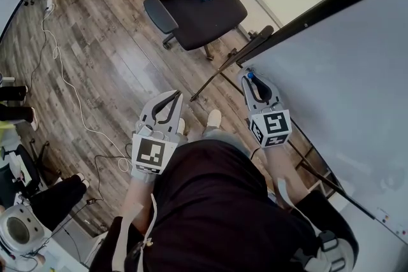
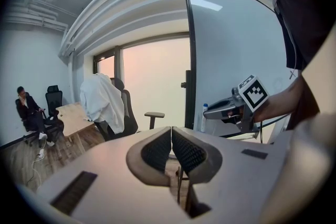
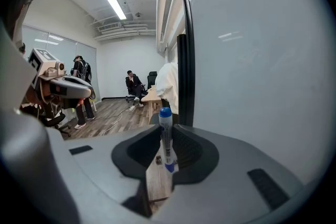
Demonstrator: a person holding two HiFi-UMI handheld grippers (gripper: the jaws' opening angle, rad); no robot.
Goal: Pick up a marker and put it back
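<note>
The white marker with a blue cap (image 3: 166, 136) stands upright between the fingers (image 3: 193, 152) of the right gripper (image 3: 166, 140), which are clenched on its barrel. The cap end reaches up past the fingertips. In the head view the blue cap (image 1: 250, 76) shows at the front of the right gripper (image 1: 255, 83), just beside the dark lower frame of the large white board (image 1: 344, 86). In the right gripper view the same board (image 3: 252, 60) fills the right side, its black edge rising behind the marker.

The left gripper (image 1: 167, 102) hangs apart from it to the person's left, over the wood-plank floor (image 1: 108, 67). Its ribbed dark fingers (image 2: 157, 150) are pressed together with nothing between them, as the left gripper (image 2: 171, 136) view shows.

Farther out, a black office chair with a teal mark on its seat (image 1: 201, 6) stands on the floor ahead, and a white cable (image 1: 64, 83) trails across the planks. A white cloth (image 2: 102, 99) drapes over another chair, and a seated person (image 3: 133, 84) is at the far end of the room.
</note>
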